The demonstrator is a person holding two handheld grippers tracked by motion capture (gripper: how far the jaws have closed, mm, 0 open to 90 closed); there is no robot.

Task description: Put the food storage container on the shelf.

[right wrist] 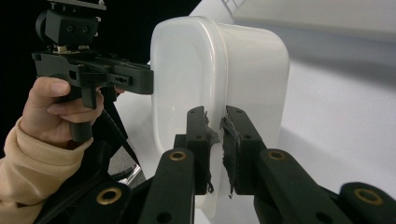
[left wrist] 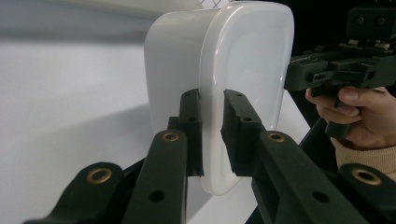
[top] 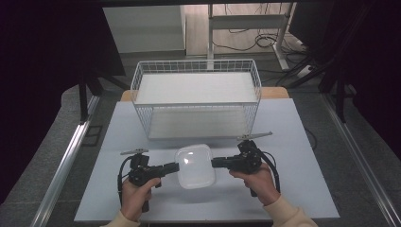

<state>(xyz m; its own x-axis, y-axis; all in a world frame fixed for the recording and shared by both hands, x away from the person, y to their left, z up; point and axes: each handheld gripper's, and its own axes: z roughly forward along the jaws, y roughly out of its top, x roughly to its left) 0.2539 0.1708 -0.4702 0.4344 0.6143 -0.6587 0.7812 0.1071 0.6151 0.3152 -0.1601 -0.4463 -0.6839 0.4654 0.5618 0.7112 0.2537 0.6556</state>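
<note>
- White plastic box sits near the front of the table, in the middle, between the two grippers.
- The left gripper has its jaws closed tight on the rim at the box's left side.
- The right gripper pinches the rim at the right side the same way.
- So the grabbing part looks done: both sides are held.
- I cannot tell if the box is off the table yet.
- The wire basket stands farther back, with nothing inside it.
- I think what is left is to lift the box and carry it away from the person, maybe into the basket.
</note>
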